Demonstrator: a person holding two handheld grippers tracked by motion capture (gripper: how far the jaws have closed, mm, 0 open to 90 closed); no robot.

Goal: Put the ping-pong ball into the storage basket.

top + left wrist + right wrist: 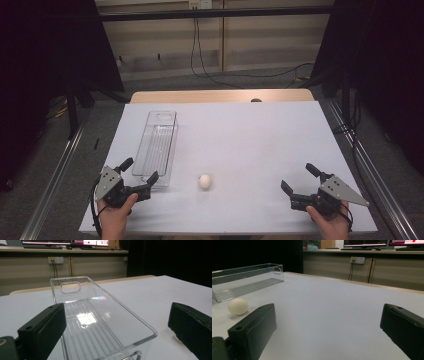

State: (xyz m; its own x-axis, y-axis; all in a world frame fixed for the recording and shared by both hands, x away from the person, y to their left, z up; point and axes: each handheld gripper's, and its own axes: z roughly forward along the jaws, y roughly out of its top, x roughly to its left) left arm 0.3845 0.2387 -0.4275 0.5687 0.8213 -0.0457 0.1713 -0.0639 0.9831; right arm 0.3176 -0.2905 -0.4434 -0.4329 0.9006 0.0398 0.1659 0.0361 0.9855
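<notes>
A white egg [204, 181] lies on the white table [240, 135] near the front middle; it also shows at the left in the right gripper view as the egg [238, 306]. A long clear plastic bin [158, 146] stands empty to its left, its near end just ahead of my left gripper [139, 170], which is open with its jaws either side of the bin's [100, 320] near corner without touching it. My right gripper [299, 179] rests open at the front right, well apart from the egg, nothing between its jaws.
The table's wooden far edge [220, 96] meets a carpeted floor and a panelled wall with a hanging cable [196, 45]. Metal rails [55, 175] run along both sides. Dark curtains flank the scene. Monitors [372, 243] sit on a shelf behind.
</notes>
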